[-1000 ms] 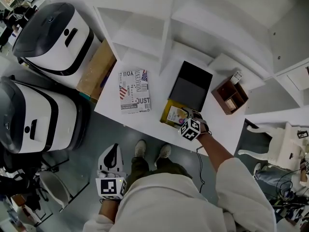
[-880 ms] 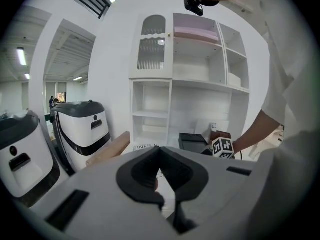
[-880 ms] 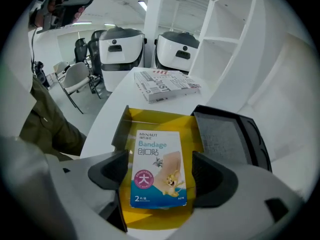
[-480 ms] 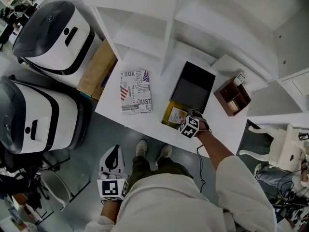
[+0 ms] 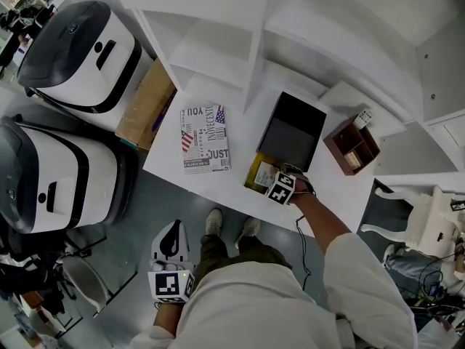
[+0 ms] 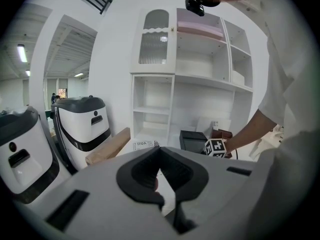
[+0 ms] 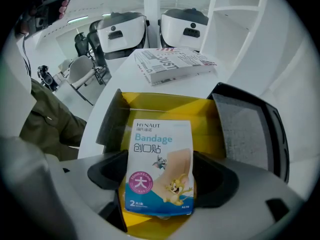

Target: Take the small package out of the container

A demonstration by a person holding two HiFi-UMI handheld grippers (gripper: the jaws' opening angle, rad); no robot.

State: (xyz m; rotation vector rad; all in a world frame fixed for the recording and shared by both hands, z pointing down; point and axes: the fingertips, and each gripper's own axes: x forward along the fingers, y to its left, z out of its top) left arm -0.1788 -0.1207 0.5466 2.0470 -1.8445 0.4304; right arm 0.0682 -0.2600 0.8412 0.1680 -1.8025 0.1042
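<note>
A small bandage package [image 7: 160, 166], white and blue with a cartoon print, stands upright between the jaws of my right gripper [image 7: 160, 180], which is shut on its lower part. Right under and behind it is the open yellow container [image 7: 165, 109]. In the head view my right gripper [image 5: 273, 180] is over the yellow container [image 5: 252, 177] near the white table's front edge, with the package [image 5: 264, 172] showing at its tip. My left gripper [image 5: 168, 247] hangs low beside the person, off the table. Its fingers [image 6: 150, 176] meet at the tip with nothing between them.
A black tray-like lid [image 5: 292, 131] lies just beyond the yellow container. A newsprint-patterned box [image 5: 205, 138] lies to the left, a brown wooden organiser [image 5: 352, 145] to the right. A cardboard box [image 5: 145, 104] and two white machines [image 5: 80, 46] stand left of the table [image 5: 240, 133]. Shelves rise behind.
My right gripper has shifted a little to the left and away from the person, still over the yellow container with the package in it. The left gripper has stayed low.
</note>
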